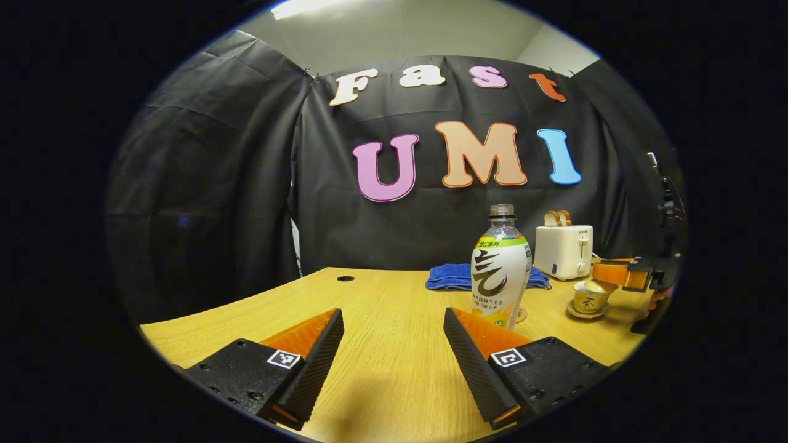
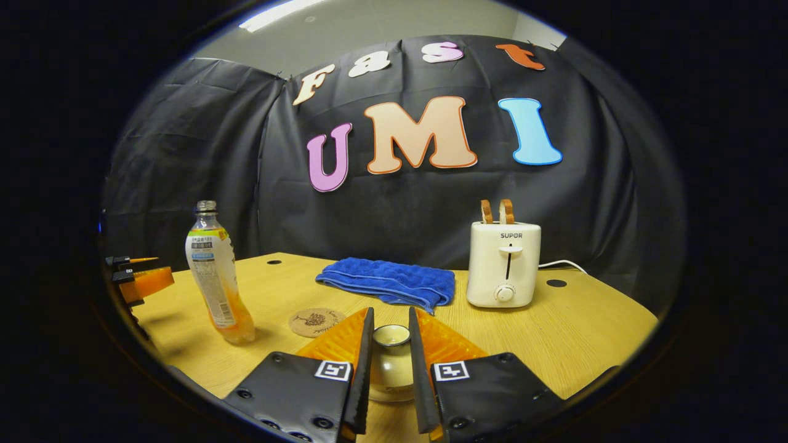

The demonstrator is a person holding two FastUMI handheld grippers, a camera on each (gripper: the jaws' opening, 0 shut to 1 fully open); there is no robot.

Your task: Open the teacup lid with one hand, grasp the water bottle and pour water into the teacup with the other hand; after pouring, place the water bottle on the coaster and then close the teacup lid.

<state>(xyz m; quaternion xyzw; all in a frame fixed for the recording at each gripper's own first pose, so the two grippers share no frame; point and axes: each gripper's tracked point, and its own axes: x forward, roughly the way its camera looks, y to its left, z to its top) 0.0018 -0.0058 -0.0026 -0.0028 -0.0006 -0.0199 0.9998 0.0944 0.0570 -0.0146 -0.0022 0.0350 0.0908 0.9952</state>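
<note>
Left gripper view: a light wooden worktop [image 1: 381, 307] is seen, backed by black cloth walls, with a pale ceiling above. The left gripper [image 1: 394, 344] is held low over the near edge with its jaws wide apart; nothing is held or touched. The water bottle [image 1: 500, 271], uncapped and upright, stands just beyond the right-hand finger. A folded blue towel [image 1: 452, 277] and a white toaster [image 1: 564, 251] are set toward the far edge. The teacup [image 1: 591, 298] is seen on its saucer near the right edge, with the right gripper [image 1: 622, 274] at it.

Right gripper view: the right gripper [image 2: 391, 363] is nearly closed around the teacup lid [image 2: 391, 335]; both fingers appear pressed against its sides. The coaster [image 2: 317, 321] lies bare, between bottle [image 2: 215, 277] and towel [image 2: 388, 280]. The toaster [image 2: 503, 264] stands toward the far right corner, bread in its slots.
</note>
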